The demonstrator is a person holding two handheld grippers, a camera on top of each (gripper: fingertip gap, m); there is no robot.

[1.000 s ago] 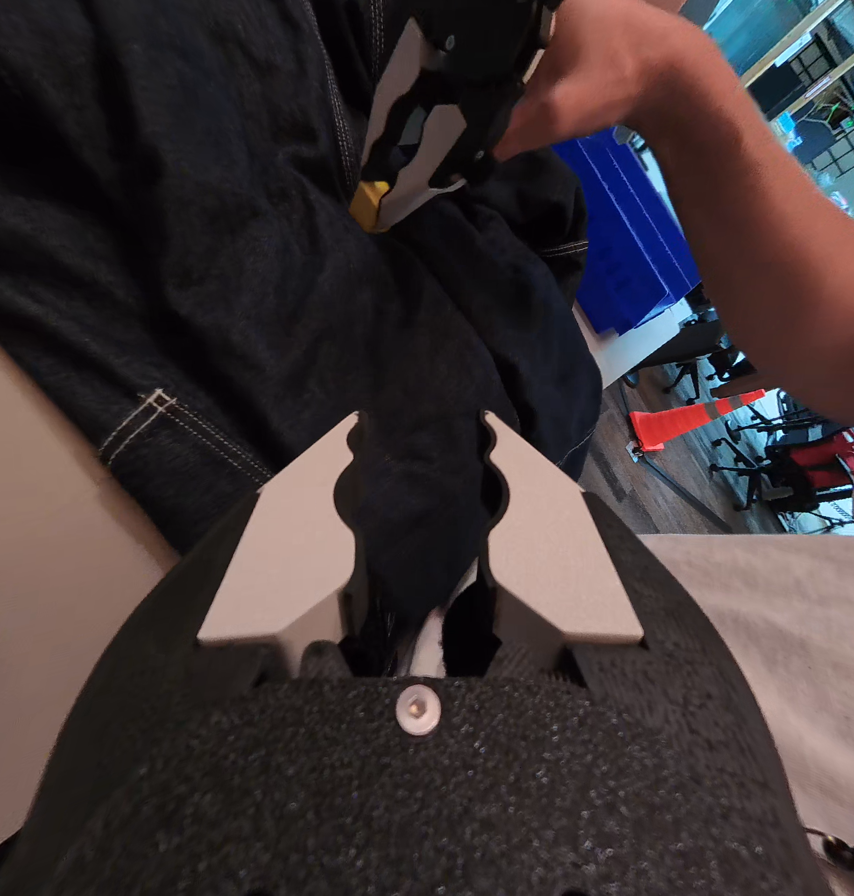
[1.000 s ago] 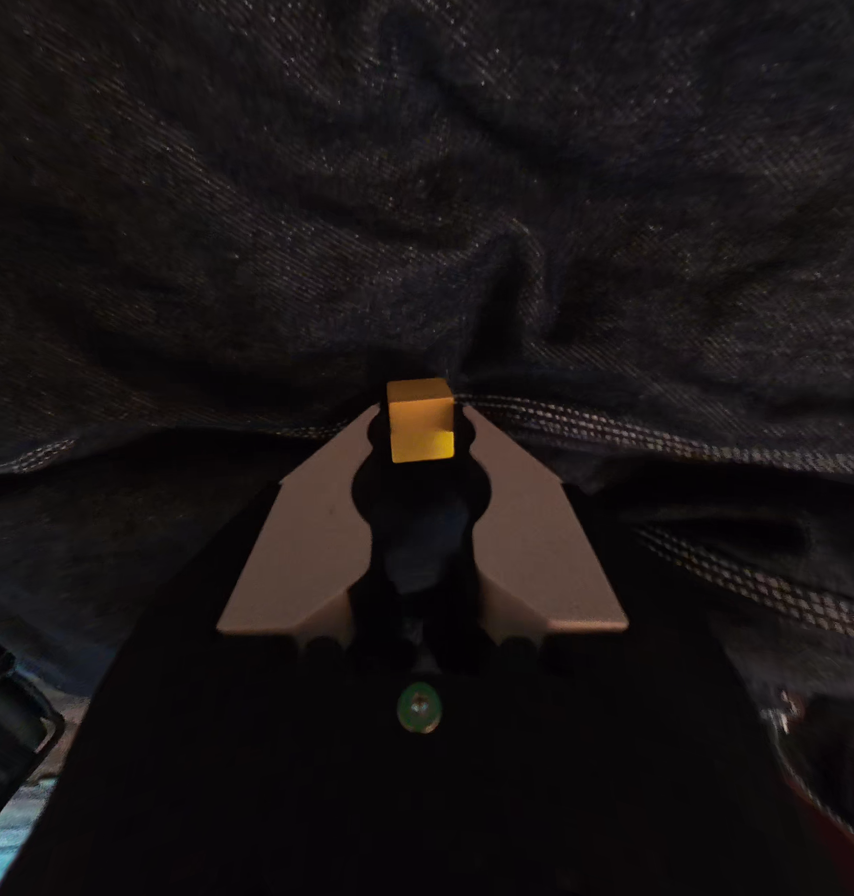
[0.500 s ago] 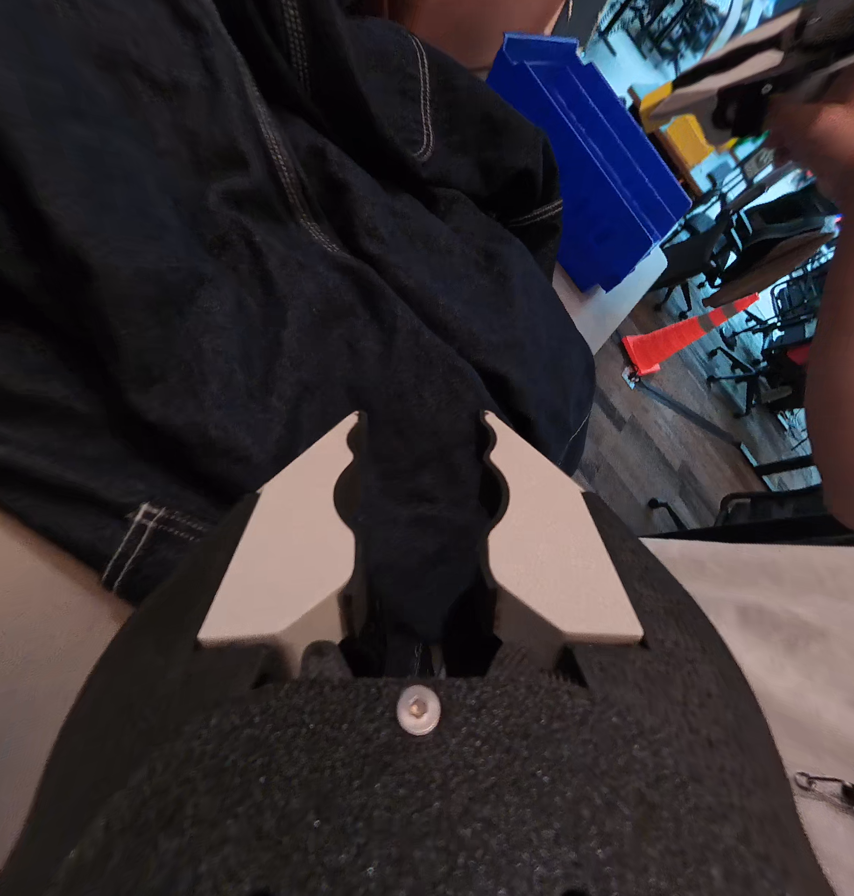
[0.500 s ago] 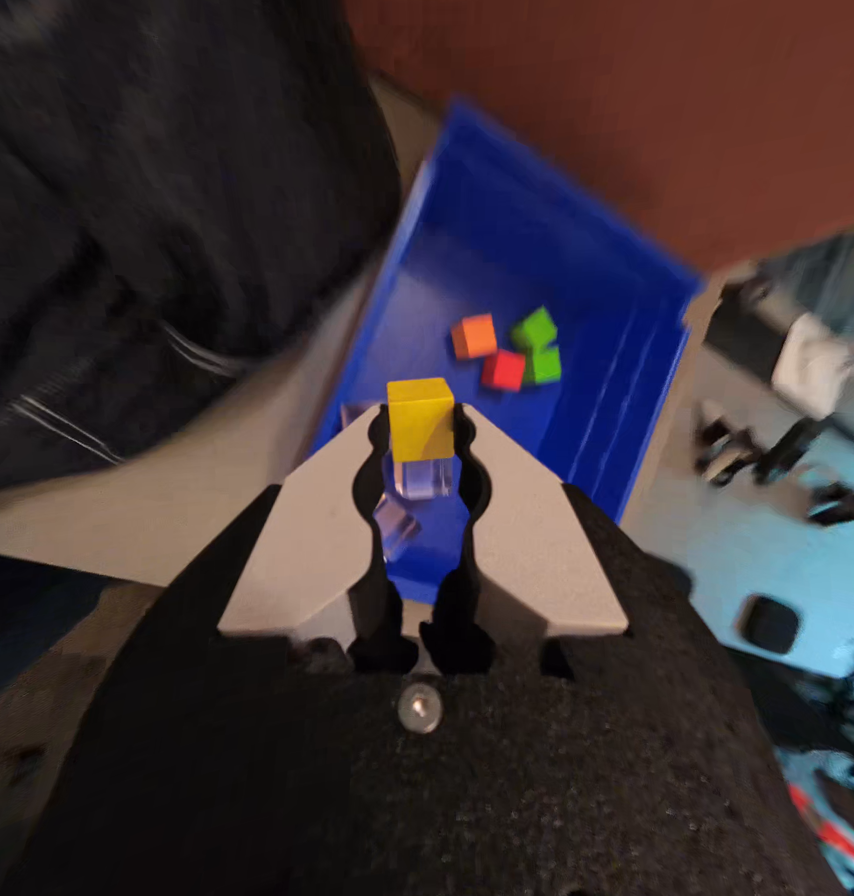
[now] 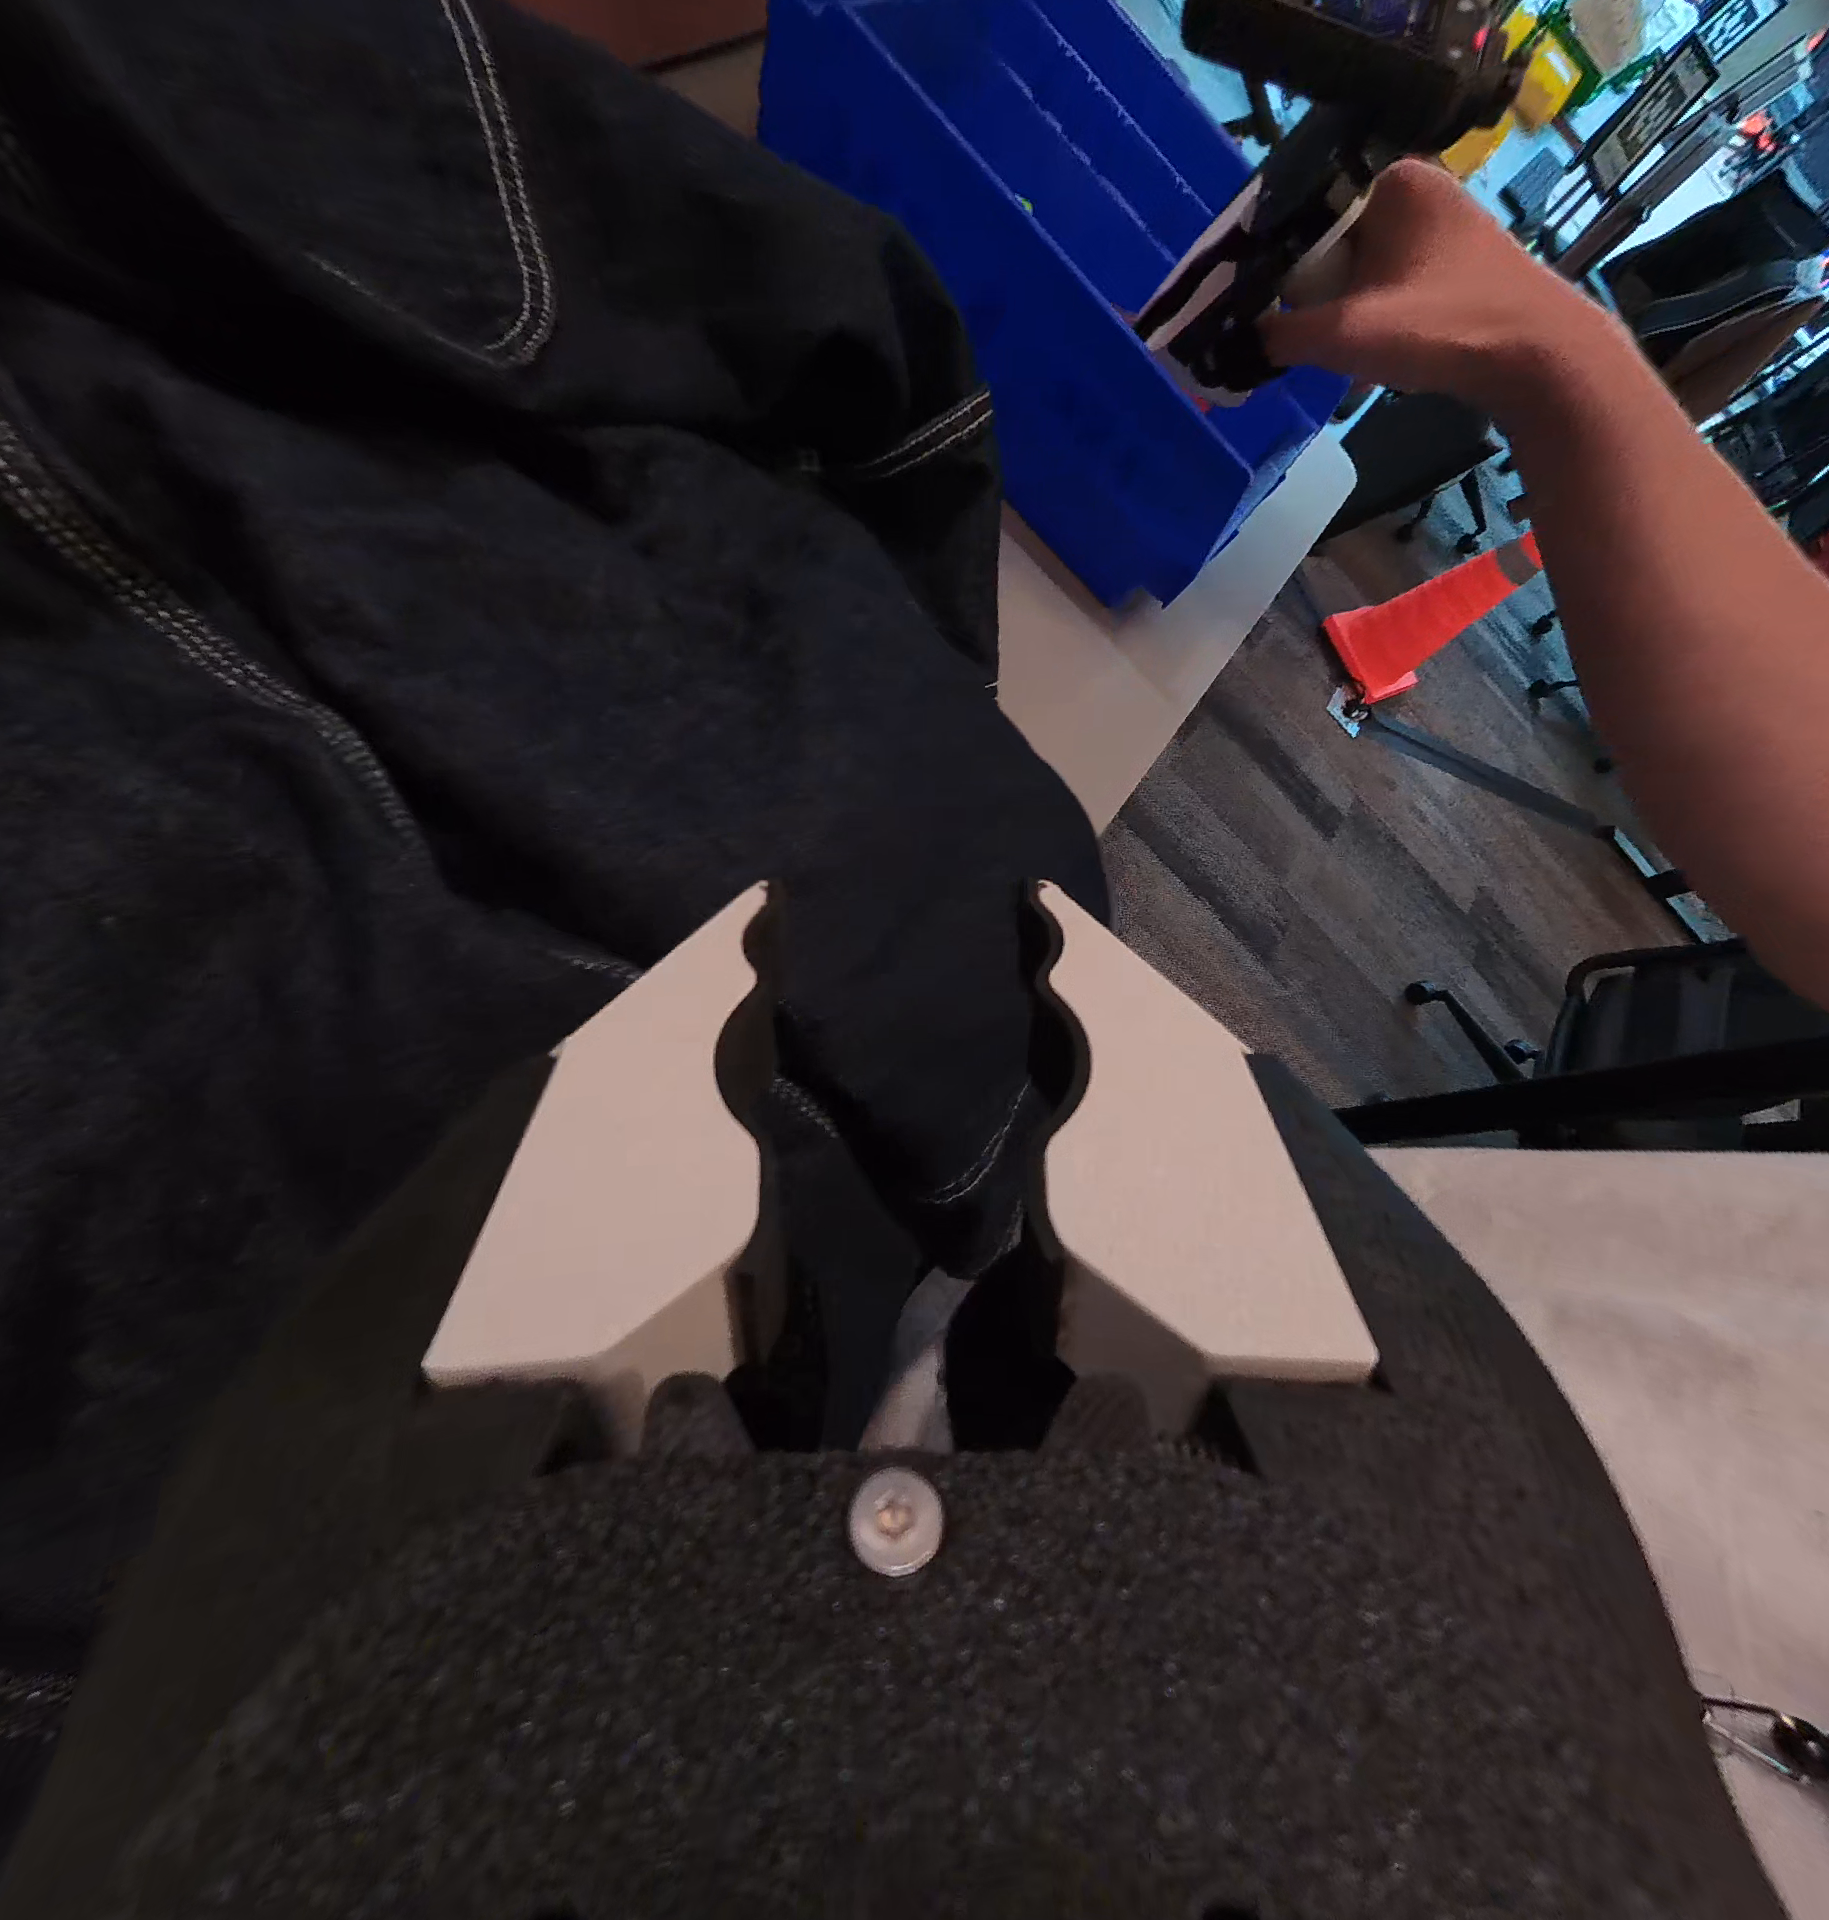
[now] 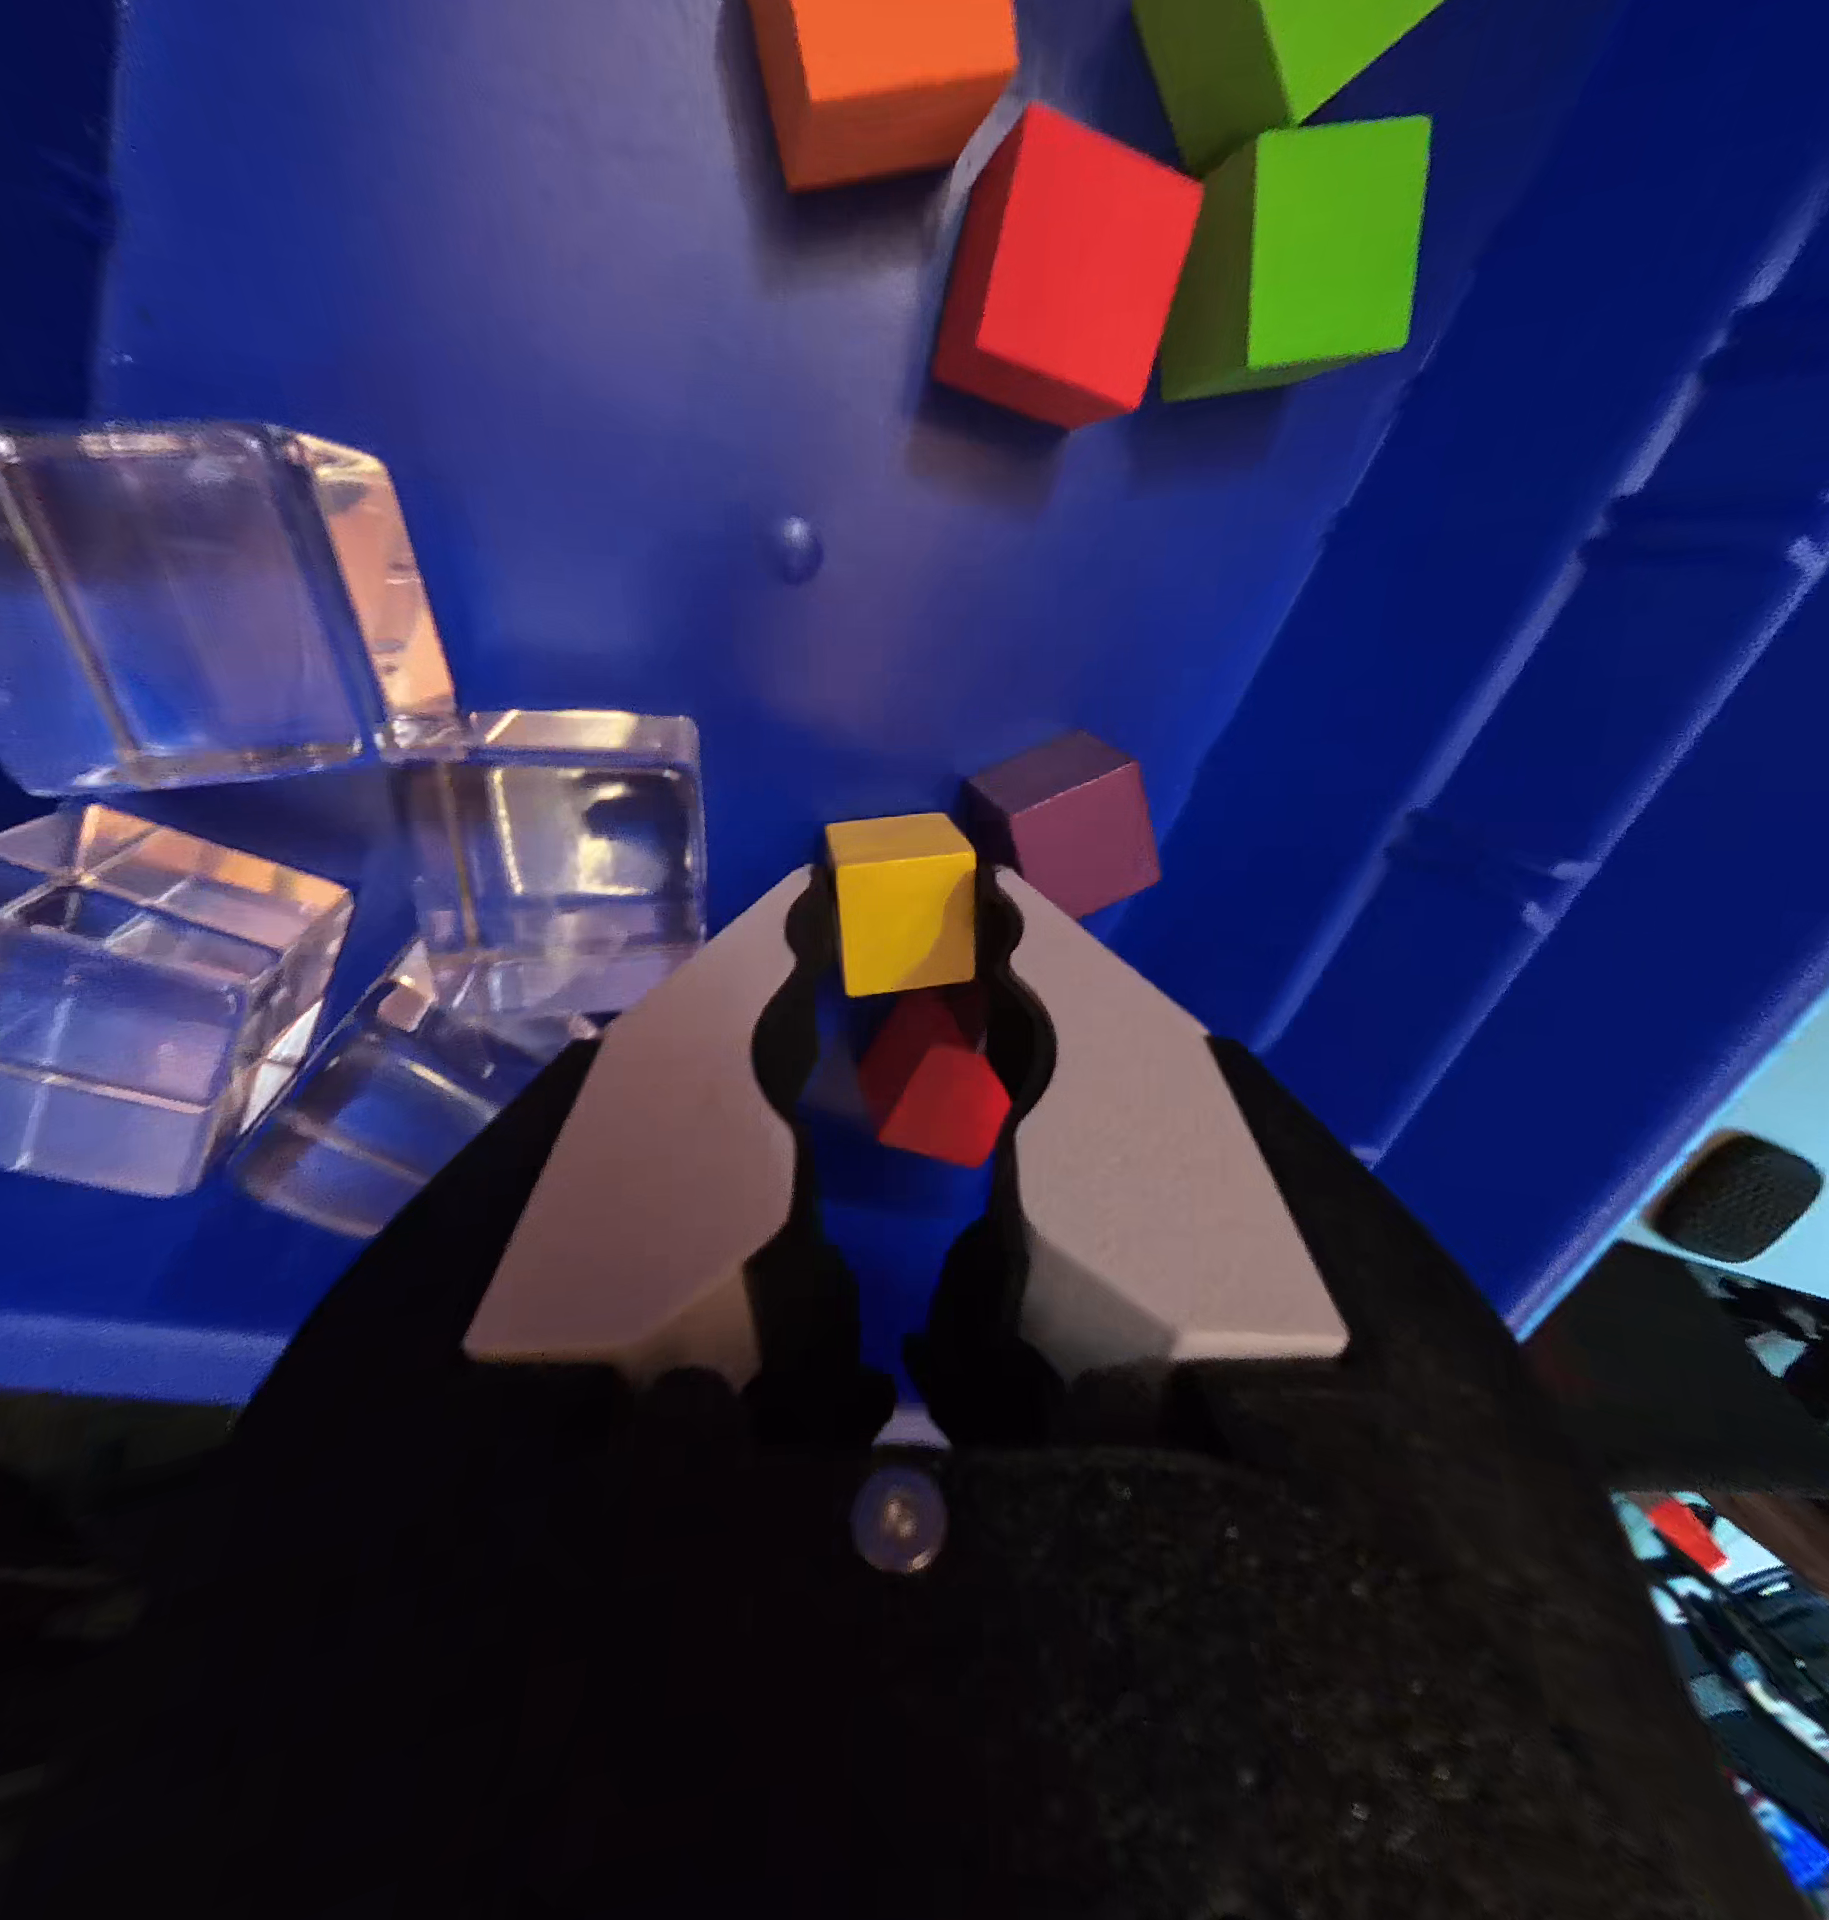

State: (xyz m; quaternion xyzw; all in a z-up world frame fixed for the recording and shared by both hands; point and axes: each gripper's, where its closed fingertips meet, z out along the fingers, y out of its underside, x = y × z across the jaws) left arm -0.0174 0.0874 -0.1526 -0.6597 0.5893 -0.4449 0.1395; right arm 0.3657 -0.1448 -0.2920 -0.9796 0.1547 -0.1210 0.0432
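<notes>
My left gripper point(image 5: 902, 904) is shut on a fold of the dark denim garment point(image 5: 390, 582), which lies heaped on the white table point(image 5: 1086, 665). My right gripper point(image 6: 902, 883) is shut on a small yellow cube point(image 6: 902, 904) and holds it low inside the blue bin point(image 6: 598, 343). Below and beside it lie a small red cube point(image 6: 936, 1096) and a purple cube point(image 6: 1071, 826). In the left wrist view the right gripper point(image 5: 1232, 312), held by a hand, reaches into the blue bin point(image 5: 1055, 343) beyond the garment.
In the bin lie several clear acrylic cubes point(image 6: 193, 603) on the left, and an orange cube point(image 6: 884, 83), a larger red cube point(image 6: 1071, 265) and two green cubes point(image 6: 1305, 249) at the far end. An orange cone point(image 5: 1429, 623) and office chairs stand on the floor beyond the table edge.
My right gripper has carried the yellow cube away from the denim, over to the blue bin and down into it. My left gripper keeps its hold on the denim.
</notes>
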